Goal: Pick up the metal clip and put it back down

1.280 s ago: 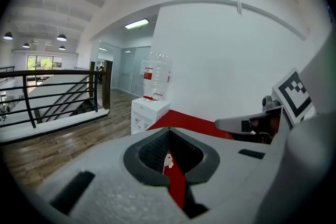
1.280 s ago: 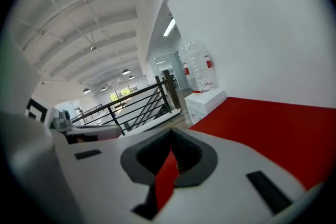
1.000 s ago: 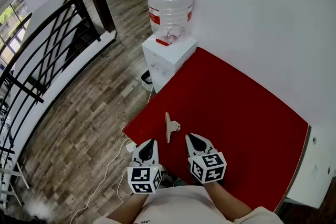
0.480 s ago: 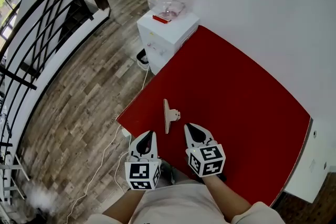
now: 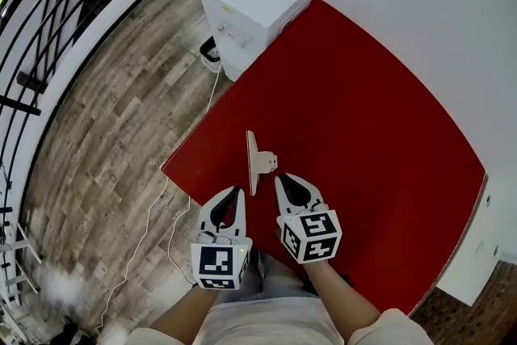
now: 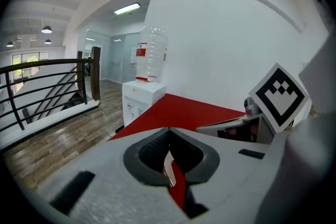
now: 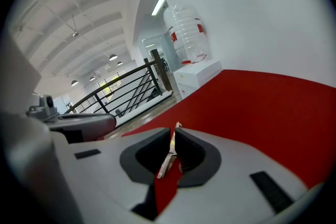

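clip (image 5: 257, 161): flat on the red table (image 5: 363, 125), not held
left gripper (image 5: 236, 193): jaws closed, empty, just behind clip
right gripper (image 5: 281, 178): closed too, holding nothing

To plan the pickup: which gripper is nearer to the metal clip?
Right, narrowly. The right gripper ends just short of the metal clip, at its handle; the left gripper ends left of its near end.
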`<state>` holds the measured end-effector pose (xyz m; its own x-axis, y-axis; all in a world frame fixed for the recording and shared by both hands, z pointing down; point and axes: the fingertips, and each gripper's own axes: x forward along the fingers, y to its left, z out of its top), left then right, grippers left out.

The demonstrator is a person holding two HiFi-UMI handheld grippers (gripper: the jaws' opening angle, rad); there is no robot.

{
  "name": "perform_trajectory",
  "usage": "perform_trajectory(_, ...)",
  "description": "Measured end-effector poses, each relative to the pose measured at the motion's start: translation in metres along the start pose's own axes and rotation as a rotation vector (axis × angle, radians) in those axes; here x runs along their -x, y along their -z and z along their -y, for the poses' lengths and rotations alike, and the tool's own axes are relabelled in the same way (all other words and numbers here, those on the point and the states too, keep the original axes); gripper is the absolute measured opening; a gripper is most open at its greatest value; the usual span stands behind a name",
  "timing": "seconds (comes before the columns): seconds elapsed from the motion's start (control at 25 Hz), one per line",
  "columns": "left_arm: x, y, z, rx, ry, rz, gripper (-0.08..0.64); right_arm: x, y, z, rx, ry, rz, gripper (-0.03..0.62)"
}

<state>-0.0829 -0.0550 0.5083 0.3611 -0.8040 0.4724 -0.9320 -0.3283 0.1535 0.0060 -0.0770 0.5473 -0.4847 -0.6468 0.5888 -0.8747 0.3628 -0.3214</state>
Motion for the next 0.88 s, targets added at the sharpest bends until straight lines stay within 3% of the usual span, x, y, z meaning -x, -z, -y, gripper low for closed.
perform_trajectory(0.08, -0.008, 0.010, 0.000, 0.010, 0.007, -0.014, 0.005, -0.014, 0.010, 0.005, -0.012, 0.003, -0.021, 0.016)
perform_trajectory(0.16, -0.011, 0.019, -0.002, 0.014, 0.014, -0.029, 0.005, -0.029, 0.021, 0.008, -0.030, -0.003, -0.050, 0.085)
perform_trajectory(0.24, -0.012, 0.025, -0.005, 0.012, 0.014, -0.042, 0.005, -0.043, 0.030, 0.012, -0.050, -0.004, -0.078, 0.105)
perform_trajectory(0.88, -0.018, 0.062, -0.019, 0.060, -0.005, -0.104, 0.005, -0.089, 0.056, 0.028, -0.128, 0.003, -0.142, 0.143)
